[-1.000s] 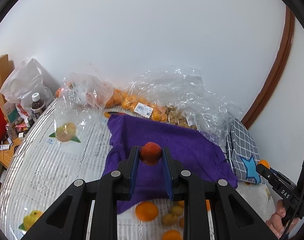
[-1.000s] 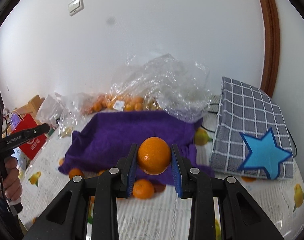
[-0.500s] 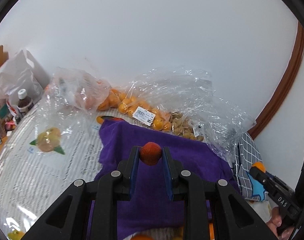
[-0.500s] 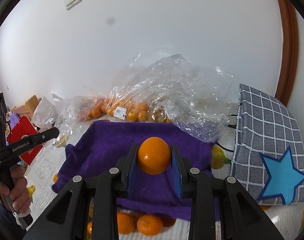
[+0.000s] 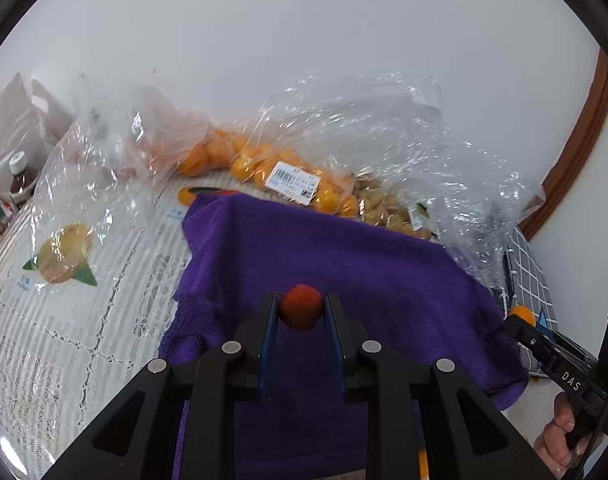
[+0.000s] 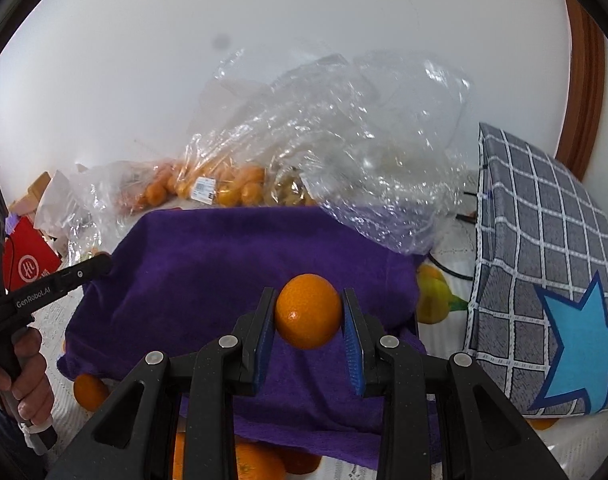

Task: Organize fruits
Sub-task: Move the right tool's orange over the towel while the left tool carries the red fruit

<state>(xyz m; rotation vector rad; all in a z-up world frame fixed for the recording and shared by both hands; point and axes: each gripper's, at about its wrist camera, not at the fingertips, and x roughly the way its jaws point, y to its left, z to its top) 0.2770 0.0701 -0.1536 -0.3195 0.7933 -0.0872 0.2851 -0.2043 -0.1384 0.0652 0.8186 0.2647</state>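
Left gripper (image 5: 300, 312): clamped on a small red fruit (image 5: 301, 306), pinched at its widest part between the blue pads, held above the purple towel (image 5: 344, 264).
Right gripper (image 6: 308, 314): clamped on an orange (image 6: 308, 311), gripped across its middle, hanging over the same towel near 6 o'clock of the right wrist view.
Red fruit, handling: judged light, soft, bumpy-skinned; likely to bruise under a hard squeeze, so best held lightly at the waist.
Orange, handling: judged firm, a little heavier, smooth and glossy; round, so liable to roll on release; grip across the equator looks secure.
Towel: plush, deep purple, rumpled at the edges; should damp rolling.
Surface (image 5: 103, 320): covered in white lace-pattern cloth with printed fruit motifs.
Plastic bags (image 6: 344, 152): clear, crinkly, at 12 o'clock behind the towel, holding small oranges and pale brown fruit.
Loose oranges (image 6: 89, 392): at 7 o'clock, by the towel's near edge.
Checked pouch (image 6: 544, 264): grey fabric, blue star, at 3 o'clock.
Bottle (image 5: 21, 178): white-capped, dark, at 9 o'clock.
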